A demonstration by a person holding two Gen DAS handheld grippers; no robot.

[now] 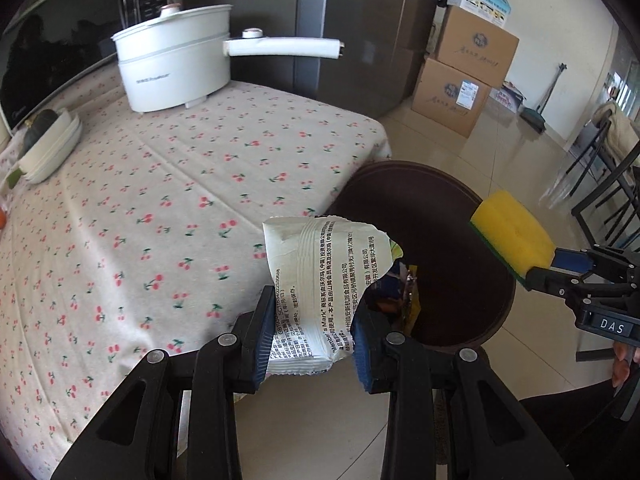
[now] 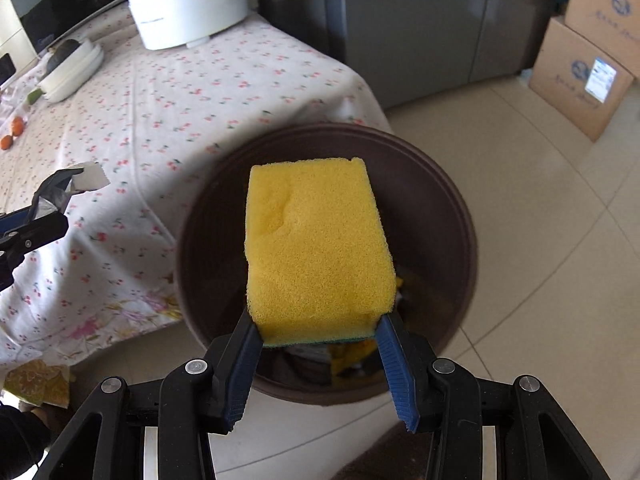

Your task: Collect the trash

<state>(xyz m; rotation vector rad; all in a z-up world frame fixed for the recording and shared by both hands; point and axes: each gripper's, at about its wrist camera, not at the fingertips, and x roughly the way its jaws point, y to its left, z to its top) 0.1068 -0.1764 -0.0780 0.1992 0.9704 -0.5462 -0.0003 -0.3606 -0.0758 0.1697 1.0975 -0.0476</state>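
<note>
The left gripper [image 1: 310, 334] is clenched on a torn white snack wrapper [image 1: 324, 276], its blue pads pressing the lower end; the wrapper stands up from the jaws and leans toward 1 o'clock, over the near rim of the brown trash bin [image 1: 460, 208]; crumpled packaging [image 1: 404, 300] lies inside the bin, partly hidden behind the wrapper.

The right gripper [image 2: 320, 334] is grasping a yellow sponge [image 2: 316, 252] with a green scouring layer on its underside; the sponge is held above the bin [image 2: 452, 216] opening and blocks most of the view into it; yellow scraps [image 2: 348, 356] show at the bin floor below the sponge's near edge. In the left wrist view the sponge [image 1: 512, 236] appears at 3 o'clock, over the far right rim of the bin.

The bin stands on the tiled floor [image 1: 472, 148], touching or just beside the corner of the worktop [image 1: 160, 208], which carries a cherry-print cloth; I cannot tell whether they touch. On the worktop: a white electric pot [image 1: 172, 60] with a long handle at 11 o'clock; a stack of white plates [image 1: 50, 148] at 9 o'clock with a dark item on top; a microwave [image 1: 48, 40] behind these. Beyond the worktop stands a grey refrigerator [image 1: 360, 32]; stacked cardboard boxes [image 1: 468, 64] sit at 1 o'clock; a dark chair frame [image 1: 604, 188] stands at 3 o'clock.
</note>
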